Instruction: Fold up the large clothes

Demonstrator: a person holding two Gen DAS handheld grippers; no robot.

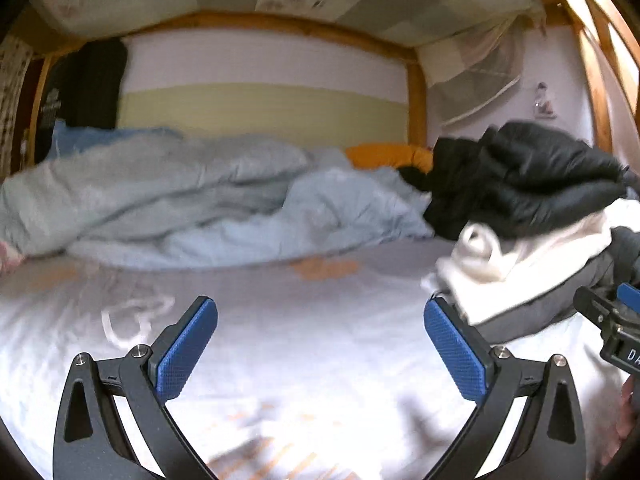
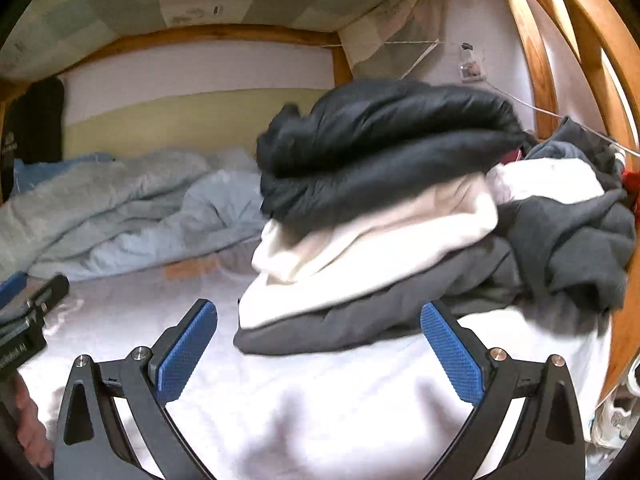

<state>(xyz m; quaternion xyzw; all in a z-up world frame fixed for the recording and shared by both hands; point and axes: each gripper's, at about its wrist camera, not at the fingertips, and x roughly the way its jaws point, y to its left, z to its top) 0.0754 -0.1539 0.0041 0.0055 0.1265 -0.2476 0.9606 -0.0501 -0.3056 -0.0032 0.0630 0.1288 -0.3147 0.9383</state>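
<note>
Bright daylight washes out the sheet [image 1: 312,344], with soft shadows near the bottom. Motion blur everywhere; fisheye edges curve darkly.

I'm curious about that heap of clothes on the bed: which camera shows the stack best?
The right wrist view: the clothes stack fills its middle, black jacket on cream garment on grey one. The left wrist view shows the stack only at its right edge, partly cut off.

A big blue blanket [image 1: 192,204] is lying bunched up along the back of the bed. An orange pillow [image 1: 390,156] is peeking out just behind it. A white sheet [image 1: 312,344] is covering the mattress. A wooden frame [image 2: 536,64] is standing around the bed. Something dark [image 1: 94,80] is hanging in the far left corner.
</note>
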